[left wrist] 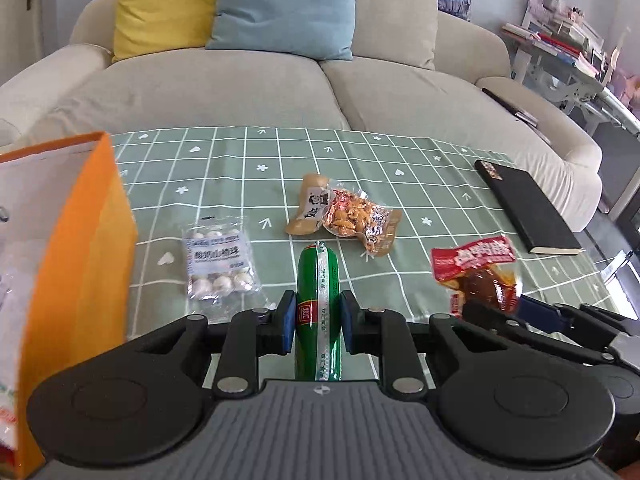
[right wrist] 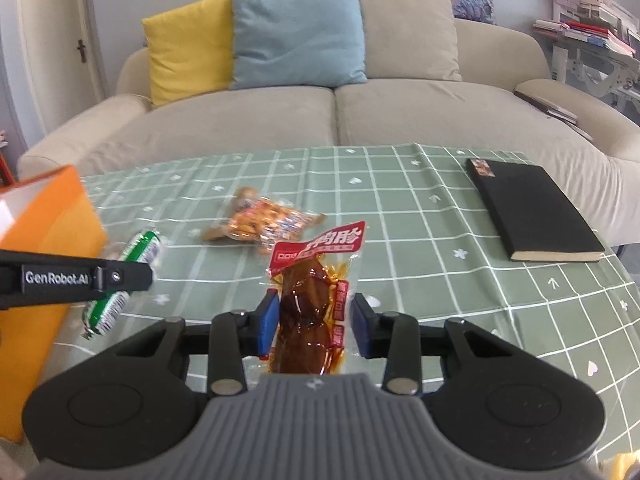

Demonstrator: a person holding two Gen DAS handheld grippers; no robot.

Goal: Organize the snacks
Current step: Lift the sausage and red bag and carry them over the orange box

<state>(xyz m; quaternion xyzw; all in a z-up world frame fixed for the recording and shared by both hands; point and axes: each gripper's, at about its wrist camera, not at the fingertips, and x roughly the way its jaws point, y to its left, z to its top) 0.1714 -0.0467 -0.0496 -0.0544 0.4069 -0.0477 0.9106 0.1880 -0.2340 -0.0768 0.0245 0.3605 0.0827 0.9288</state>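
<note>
My left gripper (left wrist: pixel 318 322) is shut on a green sausage (left wrist: pixel 319 312), held above the table; the sausage also shows in the right wrist view (right wrist: pixel 120 280). My right gripper (right wrist: pixel 314 322) is shut on a red packet of brown braised meat (right wrist: pixel 314 292), lifted off the cloth; it also shows in the left wrist view (left wrist: pixel 476 272). An orange paper bag (left wrist: pixel 76 264) stands open at the left. A clear packet of white balls (left wrist: pixel 218 258), a tan snack packet (left wrist: pixel 310 206) and an orange snack packet (left wrist: pixel 358 220) lie on the green checked tablecloth (left wrist: pixel 400 168).
A black notebook (left wrist: pixel 524 206) lies at the table's right side. A beige sofa (left wrist: pixel 240 92) with a yellow cushion (left wrist: pixel 164 4) and a blue cushion (left wrist: pixel 286 8) stands behind the table. A cluttered desk (left wrist: pixel 568 56) is at the far right.
</note>
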